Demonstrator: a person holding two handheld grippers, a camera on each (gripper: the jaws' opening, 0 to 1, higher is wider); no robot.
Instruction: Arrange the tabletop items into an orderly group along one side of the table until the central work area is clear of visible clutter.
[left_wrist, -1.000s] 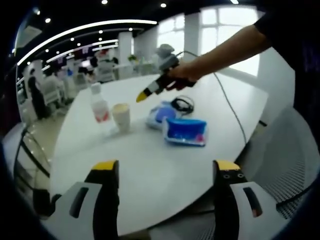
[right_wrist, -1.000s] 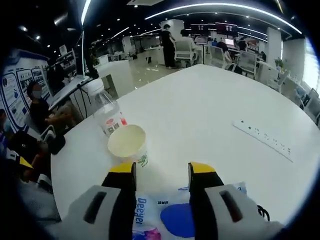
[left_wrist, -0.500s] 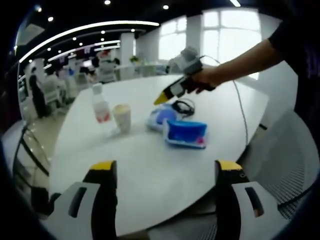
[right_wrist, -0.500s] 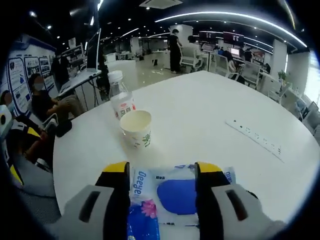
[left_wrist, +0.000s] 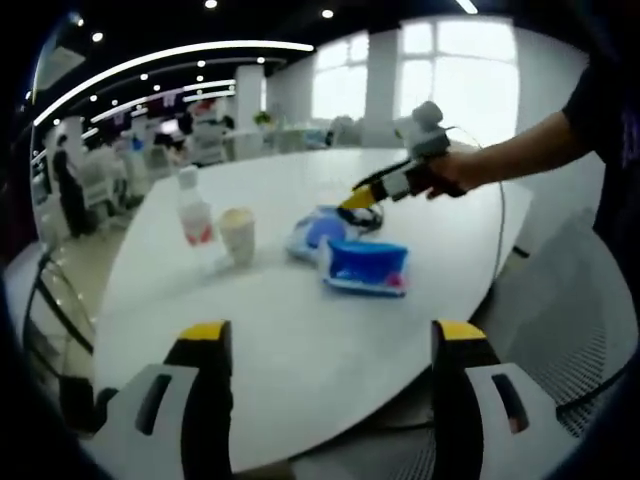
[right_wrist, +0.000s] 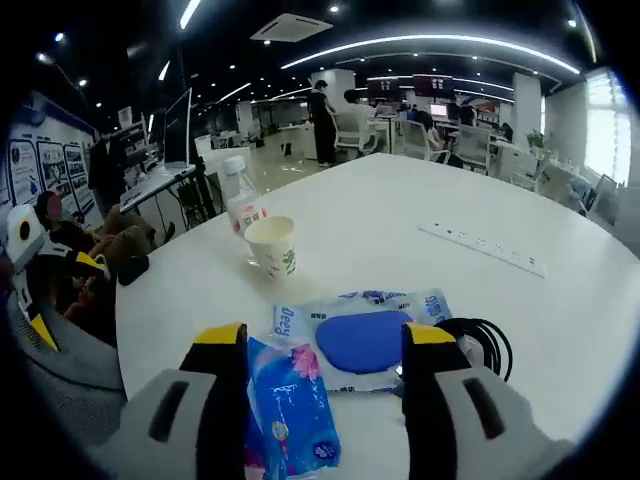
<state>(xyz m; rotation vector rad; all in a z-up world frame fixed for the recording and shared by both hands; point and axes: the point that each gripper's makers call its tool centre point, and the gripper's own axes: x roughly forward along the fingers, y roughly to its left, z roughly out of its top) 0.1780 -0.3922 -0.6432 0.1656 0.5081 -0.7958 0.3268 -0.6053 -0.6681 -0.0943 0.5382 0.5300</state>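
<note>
A clear water bottle (left_wrist: 192, 208) and a paper cup (left_wrist: 238, 234) stand side by side on the white table (left_wrist: 250, 330). Beside them lie a white-and-blue wipes pack (left_wrist: 314, 230), a blue tissue pack (left_wrist: 365, 266) and a coiled black cable (left_wrist: 372, 215). My left gripper (left_wrist: 332, 340) is open over the near table edge, well short of them. My right gripper (right_wrist: 325, 345) is open above the tissue pack (right_wrist: 293, 420) and wipes pack (right_wrist: 360, 338), with the cable (right_wrist: 482, 345) to its right. The cup (right_wrist: 272, 245) and bottle (right_wrist: 240, 198) stand farther ahead. In the left gripper view, the right gripper (left_wrist: 385, 186) hangs over the cable, held by a hand.
A white power strip (right_wrist: 482, 248) lies farther back on the table. A mesh office chair (left_wrist: 580, 330) stands at the table's right edge. People sit at desks (right_wrist: 60, 215) beyond the left side and one stands (right_wrist: 322, 120) farther off. The left gripper (right_wrist: 30, 290) shows at the left edge.
My right gripper has drawn back from the cup, from over the wipes pack to above the packs and cable. The left gripper and the items have stayed put.
</note>
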